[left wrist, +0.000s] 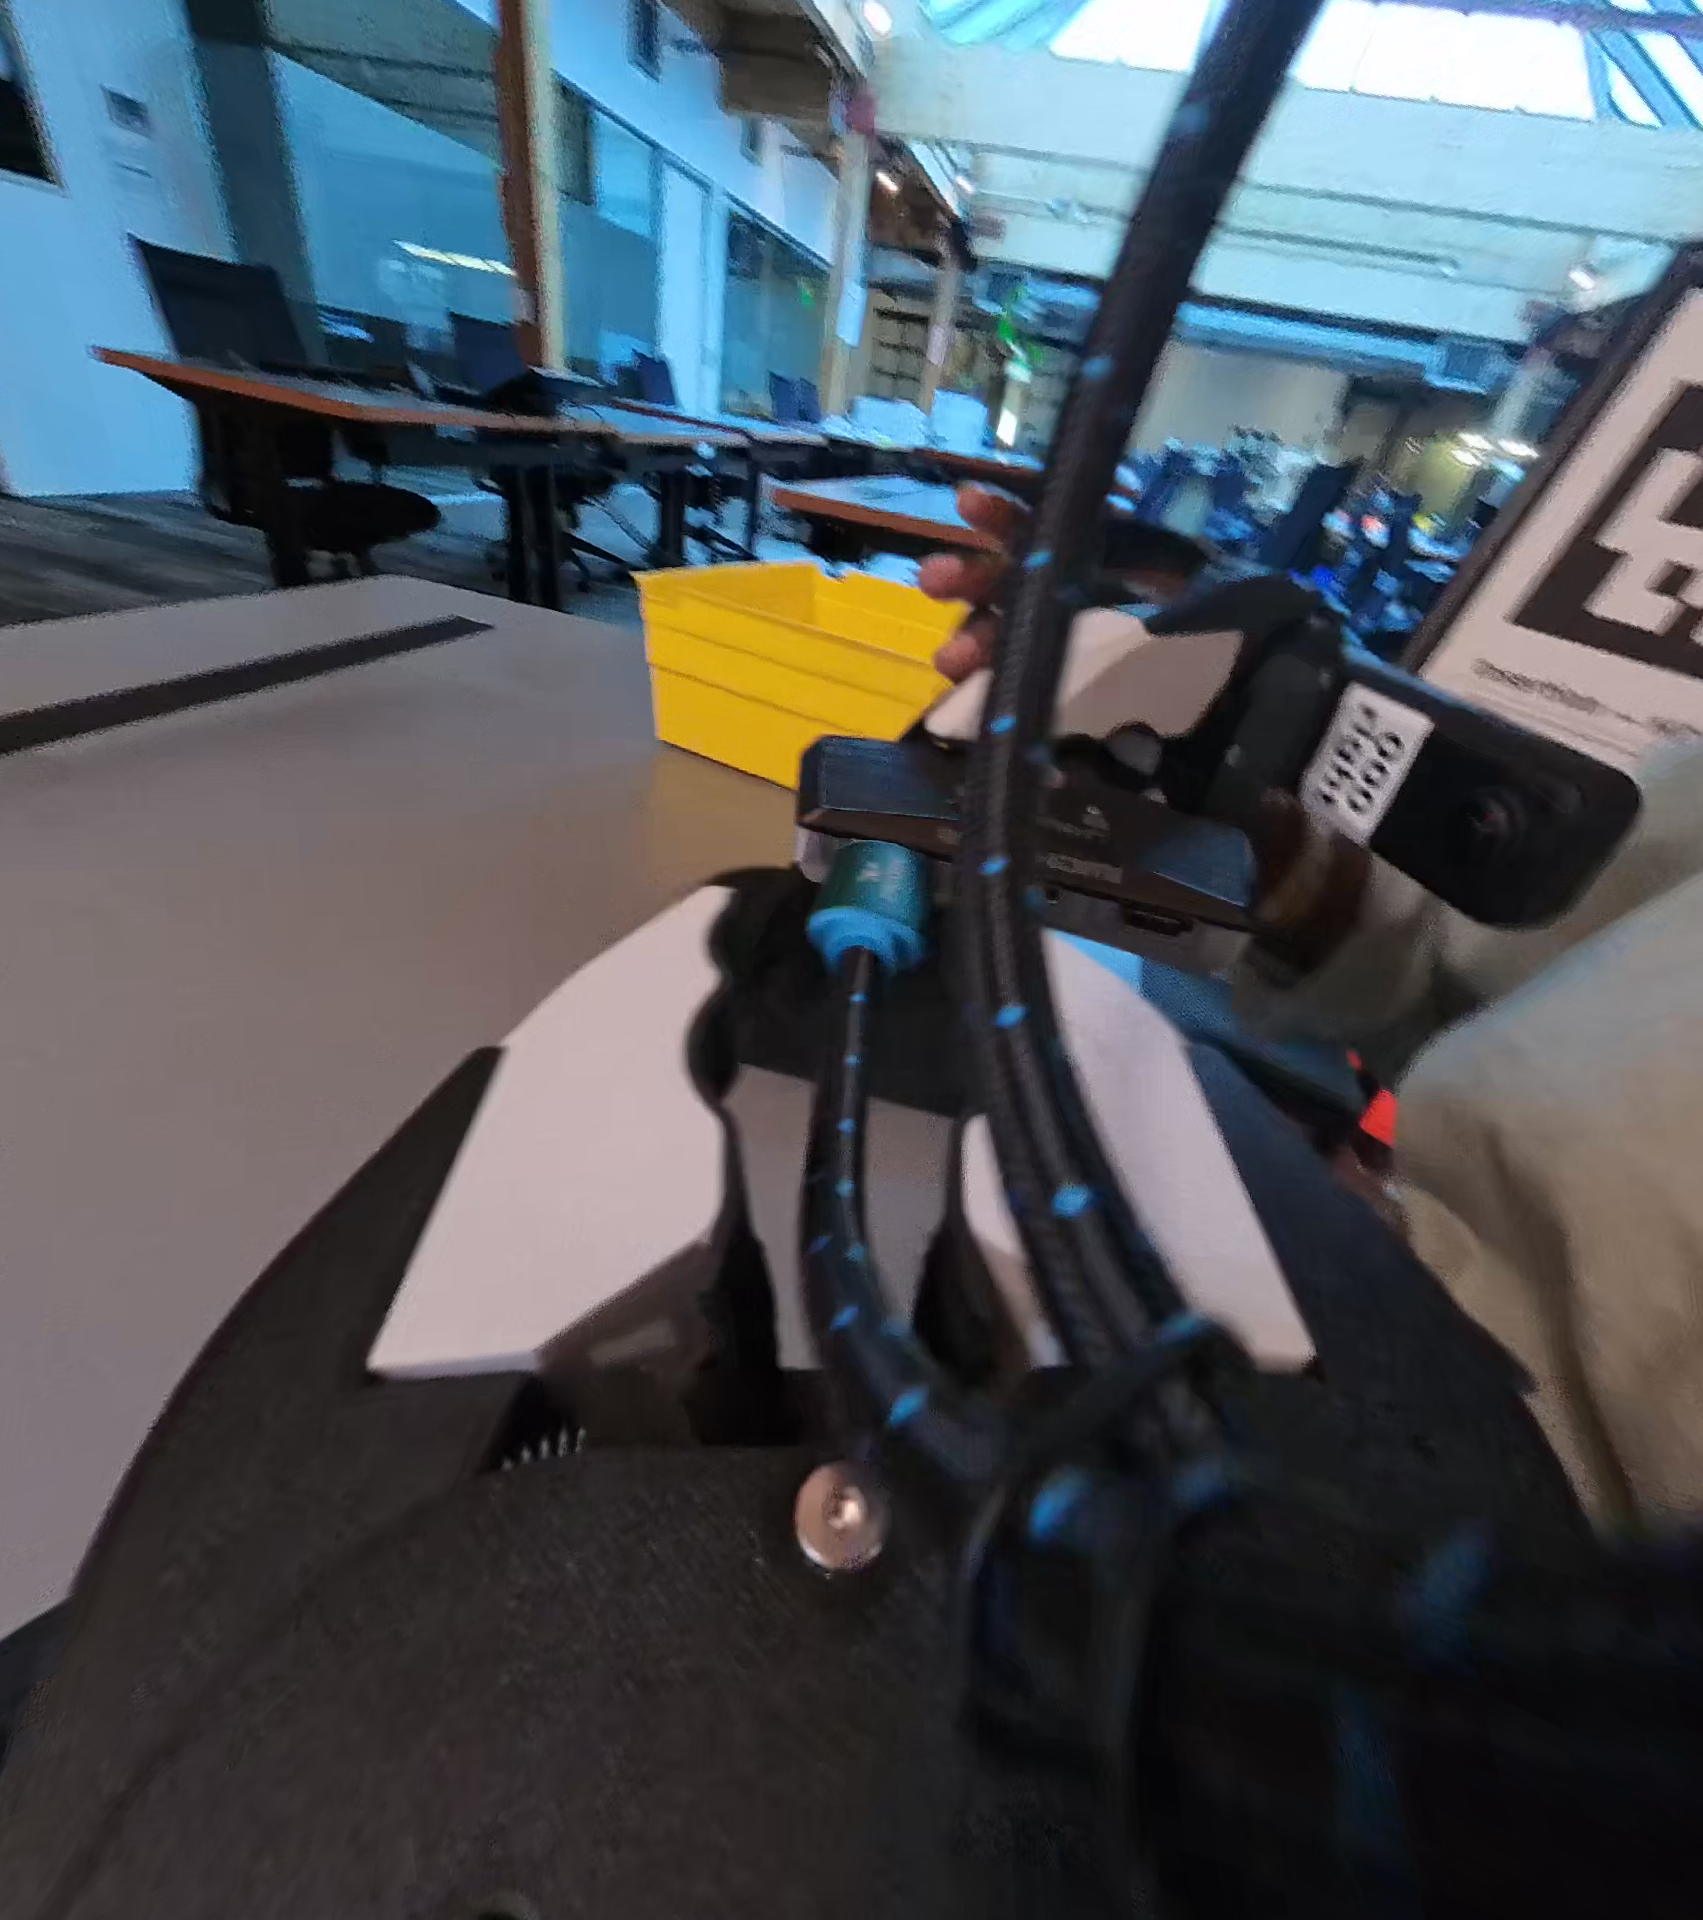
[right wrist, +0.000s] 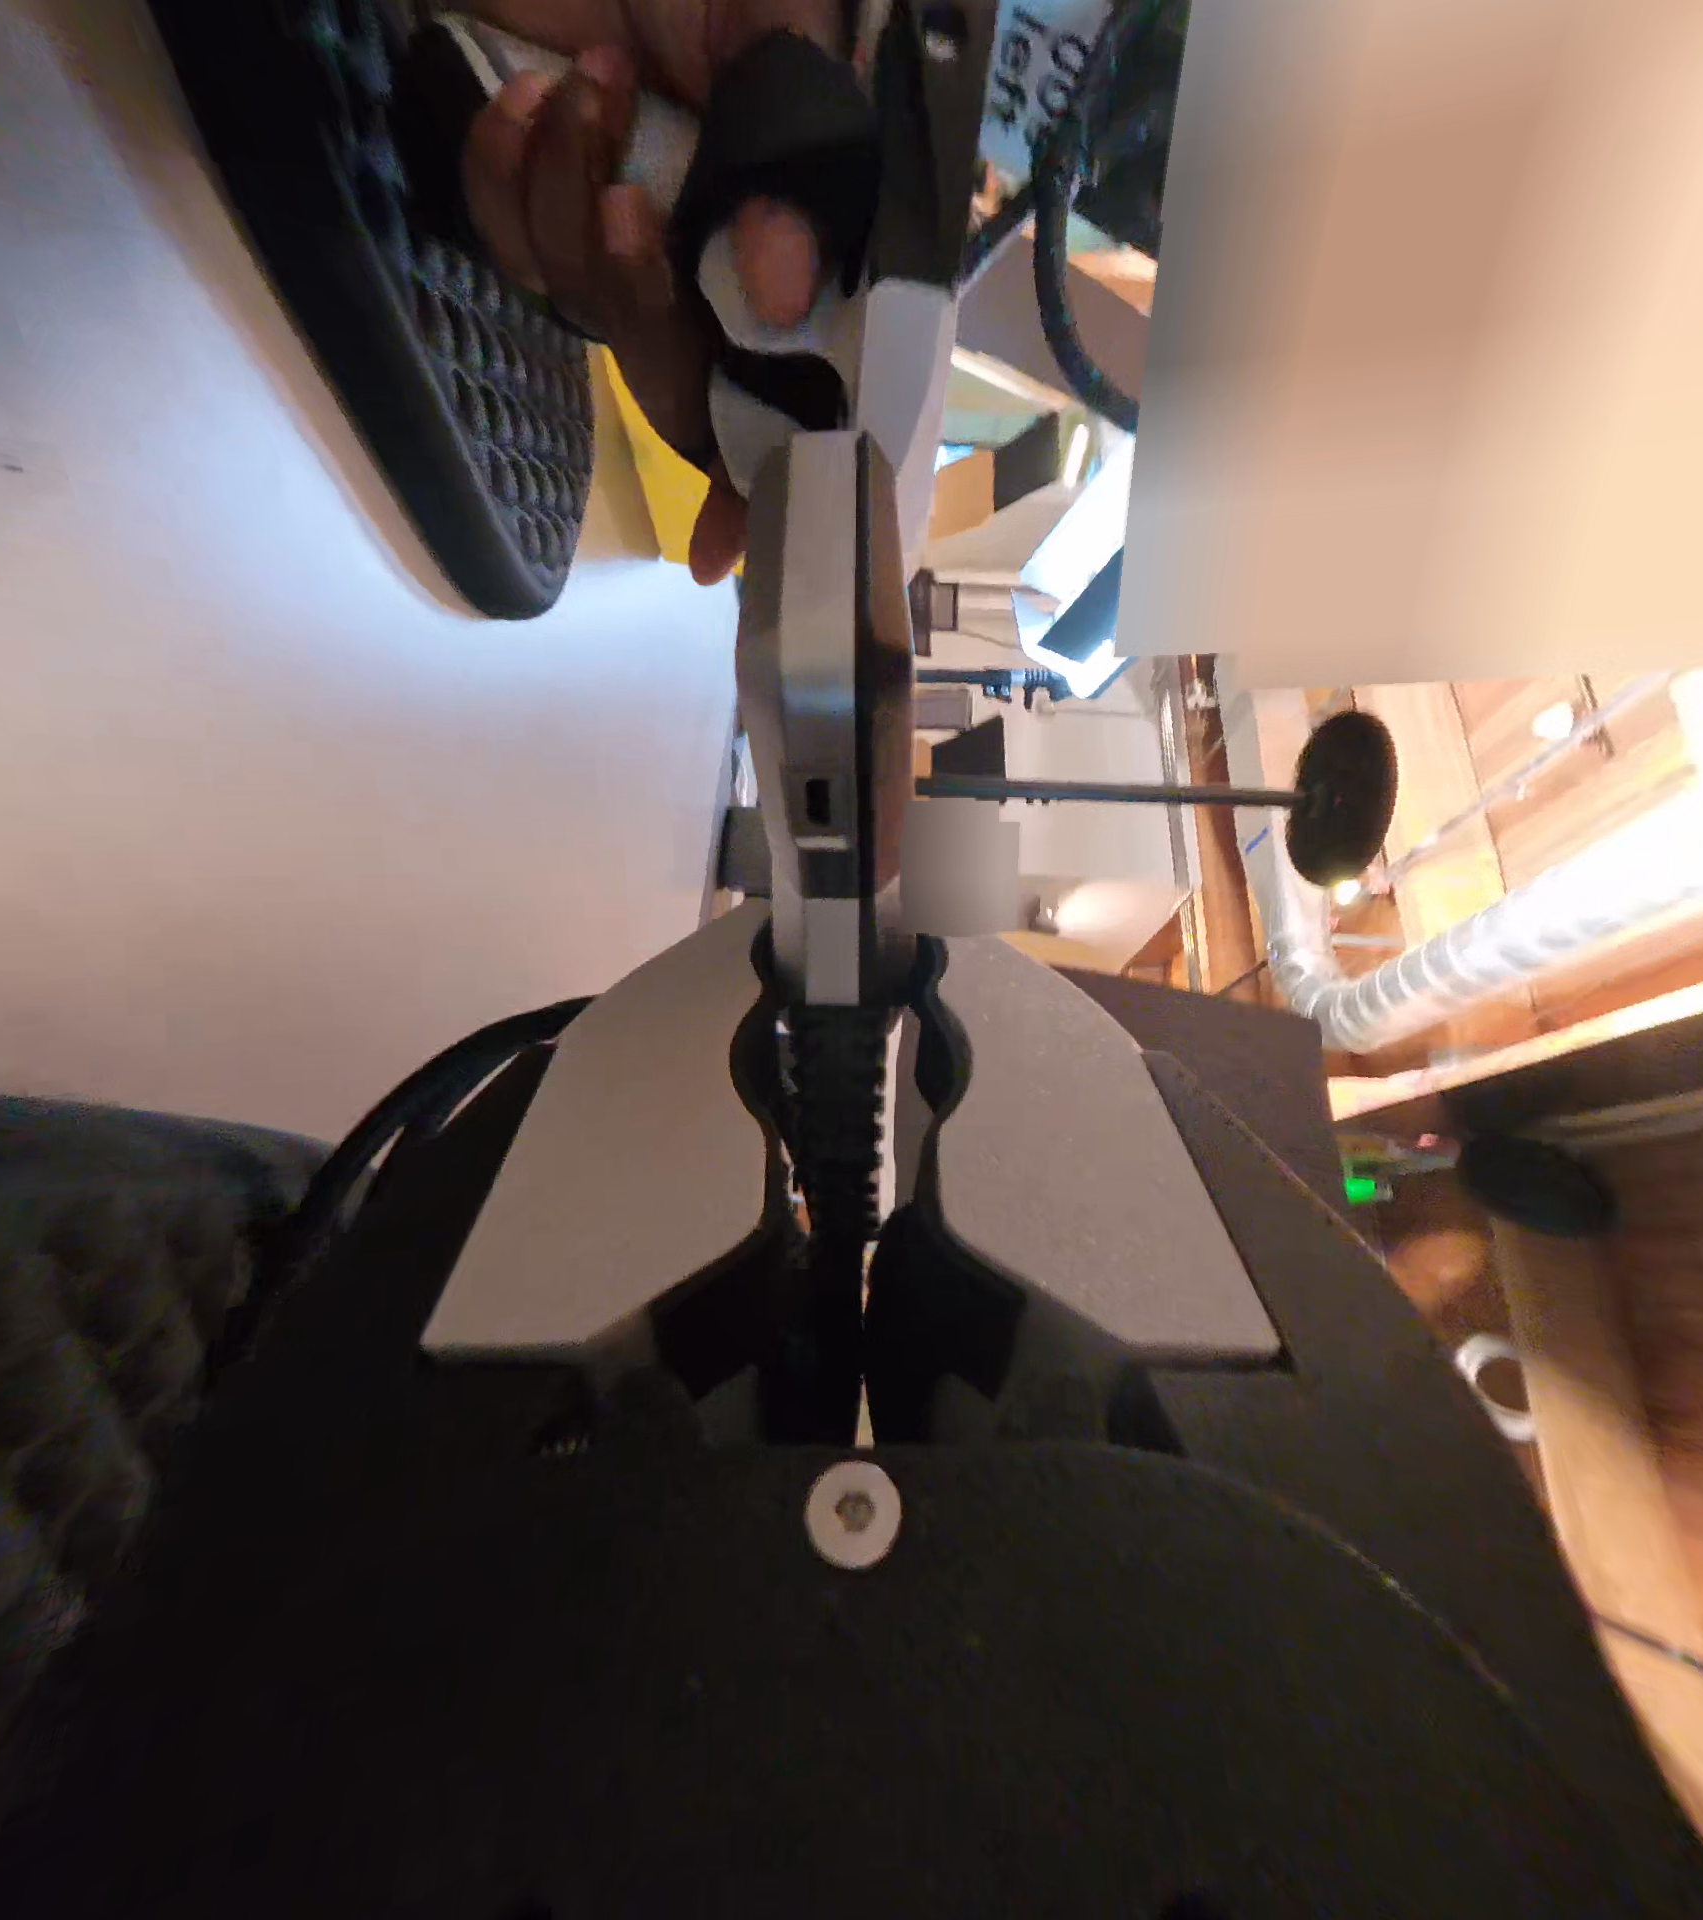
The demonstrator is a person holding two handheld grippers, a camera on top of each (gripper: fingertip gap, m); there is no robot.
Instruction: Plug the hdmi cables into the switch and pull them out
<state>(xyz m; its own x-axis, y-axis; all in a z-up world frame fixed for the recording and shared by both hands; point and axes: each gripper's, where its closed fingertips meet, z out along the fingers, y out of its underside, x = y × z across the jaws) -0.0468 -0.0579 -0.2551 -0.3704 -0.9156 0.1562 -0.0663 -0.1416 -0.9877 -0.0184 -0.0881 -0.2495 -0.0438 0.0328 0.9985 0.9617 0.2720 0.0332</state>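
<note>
In the left wrist view, a flat black HDMI switch (left wrist: 1023, 831) is held up above the grey table (left wrist: 307, 831). A teal HDMI plug (left wrist: 868, 894) on a black braided cable with blue flecks (left wrist: 842, 1164) sits at the switch's near edge. My left gripper (left wrist: 878, 935) is closed around that plug. More of the same cable (left wrist: 1034, 623) loops upward in front of the switch. In the right wrist view, my right gripper (right wrist: 836, 966) is shut on the end of the switch (right wrist: 821, 675), seen edge-on, with a ribbed black cable boot (right wrist: 836, 1101) between its fingers.
A yellow bin (left wrist: 795, 665) stands on the table behind the switch. The right gripper's camera housing (left wrist: 1491, 810) and a tag board (left wrist: 1657, 540) fill the right side, with a beige sleeve (left wrist: 1605, 1143) below. A black mesh object (right wrist: 473, 364) hangs near the table.
</note>
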